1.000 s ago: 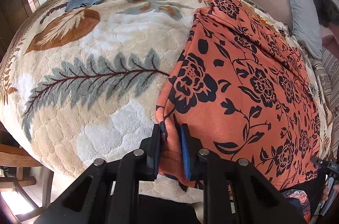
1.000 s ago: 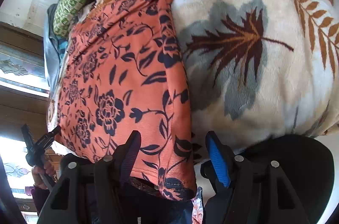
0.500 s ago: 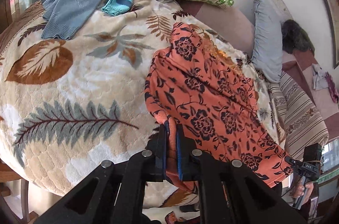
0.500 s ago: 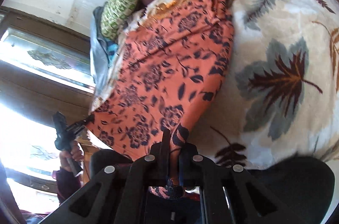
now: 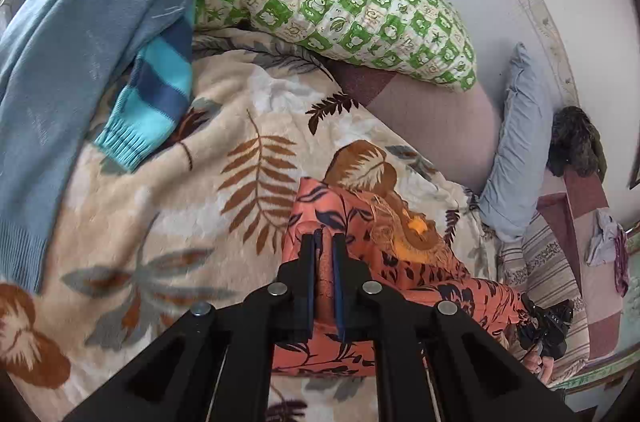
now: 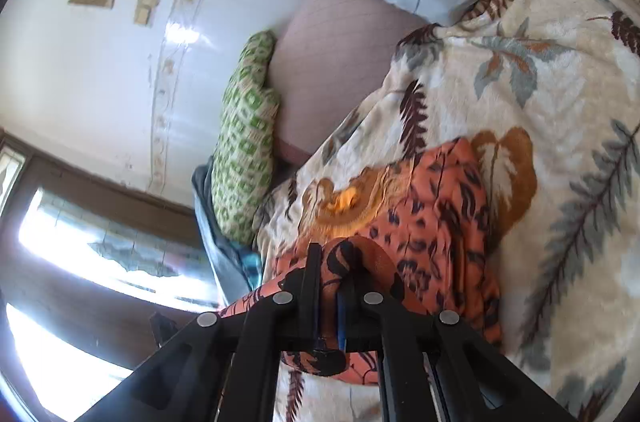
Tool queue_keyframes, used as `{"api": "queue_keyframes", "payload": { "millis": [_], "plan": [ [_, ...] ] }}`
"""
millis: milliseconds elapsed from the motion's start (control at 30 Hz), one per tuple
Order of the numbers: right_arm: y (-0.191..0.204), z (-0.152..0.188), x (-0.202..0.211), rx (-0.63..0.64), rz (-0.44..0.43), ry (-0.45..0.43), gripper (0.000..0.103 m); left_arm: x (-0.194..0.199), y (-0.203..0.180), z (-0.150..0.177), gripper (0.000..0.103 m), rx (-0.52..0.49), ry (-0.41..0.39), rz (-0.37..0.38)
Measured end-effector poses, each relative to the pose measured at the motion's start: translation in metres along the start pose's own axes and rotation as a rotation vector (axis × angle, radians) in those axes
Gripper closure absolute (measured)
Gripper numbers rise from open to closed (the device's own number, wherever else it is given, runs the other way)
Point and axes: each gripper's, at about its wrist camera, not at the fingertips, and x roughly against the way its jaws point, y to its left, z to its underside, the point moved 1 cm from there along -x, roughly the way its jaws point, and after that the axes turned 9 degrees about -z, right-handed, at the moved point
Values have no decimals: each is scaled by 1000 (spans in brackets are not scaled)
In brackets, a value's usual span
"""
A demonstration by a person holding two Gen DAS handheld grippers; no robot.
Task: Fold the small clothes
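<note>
Orange floral-print cotton garment (image 5: 404, 246) lies on the cream leaf-patterned plush blanket (image 5: 168, 206) of the bed, its near hem pinched by both the left gripper (image 5: 325, 242) and right gripper (image 6: 329, 262), raised so it can double over the far end.

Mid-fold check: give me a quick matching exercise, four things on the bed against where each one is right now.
Things:
1. orange floral garment
2. green checked pillow
3. striped sleeve
4. pale blue pillow

Places:
A. against the wall, at the blanket's far edge
B. pinched in both grippers
C. sticking out from under the light blue sweater
D. leaning up at the bed's right side

Pairs: 1-B, 2-A, 3-C, 4-D
</note>
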Motion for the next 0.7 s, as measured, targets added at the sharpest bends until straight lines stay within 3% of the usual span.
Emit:
{"api": "queue_keyframes", "payload": {
  "millis": [100,167,233,333,467,500,567,600,633,700],
  "plan": [
    [-52,-38,-39,-159,17,-13,95,-59,-14,-31,91,-4,7,-87],
    [-90,-52,-65,-245,75,8,92,-90,-12,-40,88,14,9,-155],
    [-123,-56,-81,-308,103,31,91,-105,2,-40,81,78,-6,-140],
    [-150,-56,-80,-393,-24,-12,92,-95,24,-27,80,172,-65,-106],
    [-129,-48,-54,-287,-67,-102,91,-55,18,19,66,138,-166,-101],
    [-122,-46,-43,-270,-66,-159,87,-47,13,34,64,129,-180,-105],
    [-104,-41,-23,-232,-113,-250,60,-38,3,66,58,119,-186,-118],
    [-92,-36,-15,-203,-110,-290,28,-37,-2,81,58,110,-181,-127],
    [-78,-31,-12,-157,-62,-305,24,-39,-6,93,58,110,-181,-134],
    [-47,-19,-30,-24,39,-181,24,-46,-11,113,58,111,-171,-158]
  ]
}}
